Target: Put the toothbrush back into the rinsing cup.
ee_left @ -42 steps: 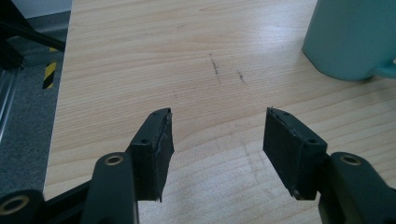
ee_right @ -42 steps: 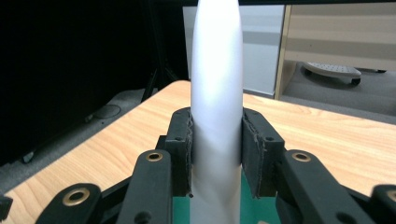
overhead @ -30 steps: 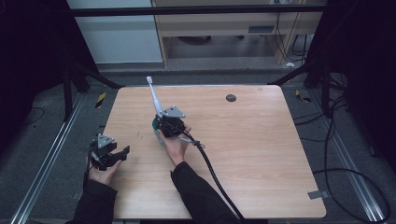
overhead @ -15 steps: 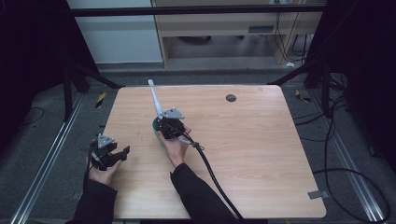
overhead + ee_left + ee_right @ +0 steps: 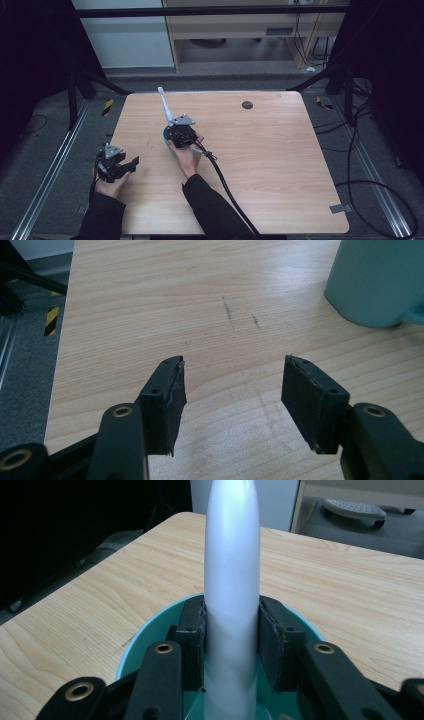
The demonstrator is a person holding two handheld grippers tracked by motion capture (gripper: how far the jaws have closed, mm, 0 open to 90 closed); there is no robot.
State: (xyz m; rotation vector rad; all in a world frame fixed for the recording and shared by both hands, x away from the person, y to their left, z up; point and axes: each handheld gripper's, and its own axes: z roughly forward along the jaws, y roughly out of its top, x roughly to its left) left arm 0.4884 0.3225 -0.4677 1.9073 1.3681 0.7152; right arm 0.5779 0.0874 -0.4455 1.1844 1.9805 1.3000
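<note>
Right hand-held gripper [image 5: 231, 645] clamped on white utensil handle [image 5: 231, 555], long axis angled upward from teal cup [image 5: 145, 640]; left hand-held gripper [image 5: 232, 390] apart, idle, cup nearby.

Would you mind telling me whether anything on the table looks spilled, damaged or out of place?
Nothing stands out. The right tool is shut on a white handle that leans out of the teal cup, which stands upright with no spill around it. The left tool is open over bare wood, near a few faint dark scuffs on the tabletop.
</note>
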